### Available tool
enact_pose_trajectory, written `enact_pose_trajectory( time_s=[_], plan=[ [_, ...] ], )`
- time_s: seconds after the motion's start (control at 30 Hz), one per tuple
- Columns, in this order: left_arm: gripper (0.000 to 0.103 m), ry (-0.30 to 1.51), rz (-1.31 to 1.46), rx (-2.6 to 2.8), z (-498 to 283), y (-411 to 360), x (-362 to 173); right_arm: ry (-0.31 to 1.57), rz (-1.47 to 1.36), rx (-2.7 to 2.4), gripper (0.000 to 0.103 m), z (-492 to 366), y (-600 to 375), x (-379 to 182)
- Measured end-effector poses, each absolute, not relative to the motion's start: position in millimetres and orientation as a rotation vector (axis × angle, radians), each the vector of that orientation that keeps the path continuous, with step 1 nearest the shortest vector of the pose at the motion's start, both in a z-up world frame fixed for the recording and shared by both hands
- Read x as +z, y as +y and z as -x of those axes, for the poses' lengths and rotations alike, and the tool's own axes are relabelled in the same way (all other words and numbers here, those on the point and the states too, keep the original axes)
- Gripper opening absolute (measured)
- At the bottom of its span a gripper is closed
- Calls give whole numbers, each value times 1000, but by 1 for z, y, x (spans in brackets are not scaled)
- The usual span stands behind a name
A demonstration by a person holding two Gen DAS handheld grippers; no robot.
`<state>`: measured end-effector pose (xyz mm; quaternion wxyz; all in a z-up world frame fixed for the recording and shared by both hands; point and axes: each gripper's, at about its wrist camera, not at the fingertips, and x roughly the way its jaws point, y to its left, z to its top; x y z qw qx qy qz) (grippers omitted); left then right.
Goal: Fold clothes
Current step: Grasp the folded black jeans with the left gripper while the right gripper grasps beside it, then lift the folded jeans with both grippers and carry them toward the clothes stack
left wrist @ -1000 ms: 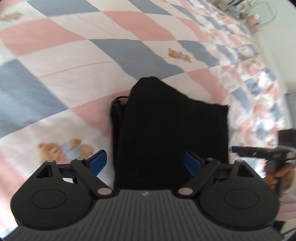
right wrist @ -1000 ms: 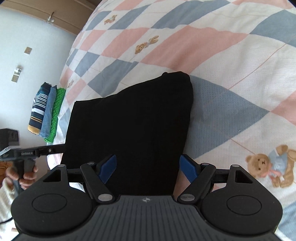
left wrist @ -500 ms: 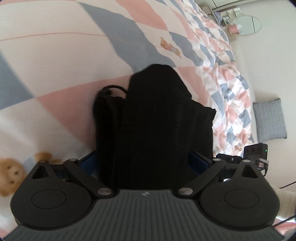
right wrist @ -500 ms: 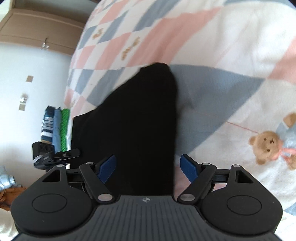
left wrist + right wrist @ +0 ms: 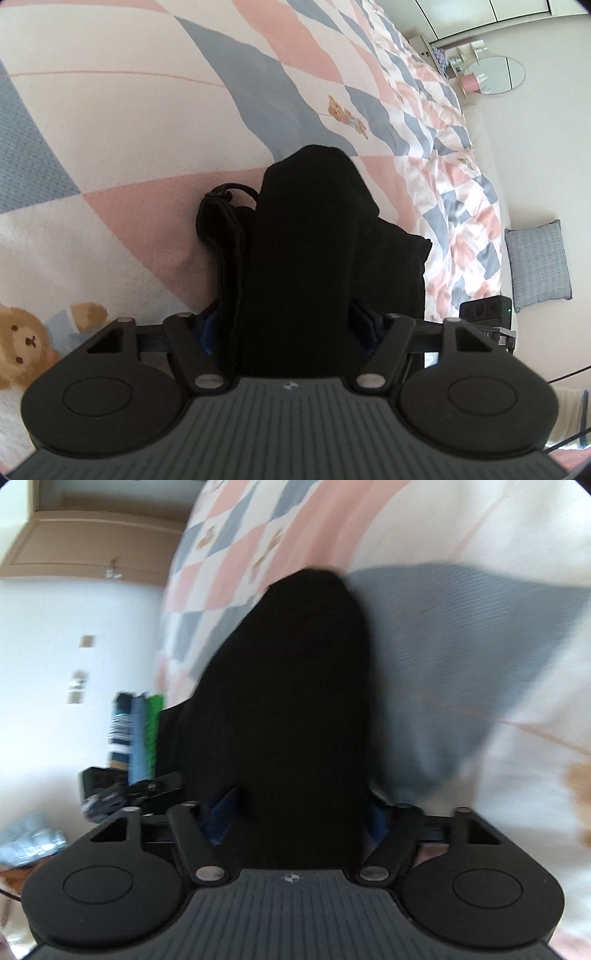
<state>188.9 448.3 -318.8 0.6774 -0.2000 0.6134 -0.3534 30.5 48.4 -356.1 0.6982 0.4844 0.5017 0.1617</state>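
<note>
Black knit garment (image 5: 303, 258) lies partly folded on the bed's patchwork quilt (image 5: 110, 122), a thick doubled band running away from both cameras, w/ a looser flap and a cord loop (image 5: 229, 190) sticking out on its left side in the left wrist view.

Risks, as judged from here: both sets of jaws are closing, and the cloth is bulky, so each could pinch only the top layer; on a lift the lower layers would sag and the fold would slip apart. They could also bite into the quilt under the garment and drag it up. Uneven grip betw. the two sides would skew the next fold. The loose flap and cord could trail out and spoil the edge.

Left hand-held gripper (image 5: 291, 328): jaws at mid width, closing, near end of the band between the blue pads; can't tell if the pads press yet. Right hand-held gripper (image 5: 295, 812): same, mid width and closing round the garment's (image 5: 288, 701) near end; view is blurred. Stack of folded clothes (image 5: 135, 731) sits near the bed's far edge, apart from the garment.
</note>
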Motion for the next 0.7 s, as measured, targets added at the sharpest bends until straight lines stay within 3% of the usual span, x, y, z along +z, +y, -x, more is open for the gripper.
enact_pose_trajectory(
  time_s=[0.27, 0.5, 0.7],
  plan=[
    [45, 1313, 464, -700, -165, 459, -279, 1157, -938, 351, 40, -42, 62, -313],
    [44, 1162, 653, -476, -139, 524, -234, 1221, -765, 467, 38, -106, 89, -251],
    [44, 971, 777, -189, -136, 621, -168, 1308, -560, 765, 38, -238, 187, -210]
  ],
)
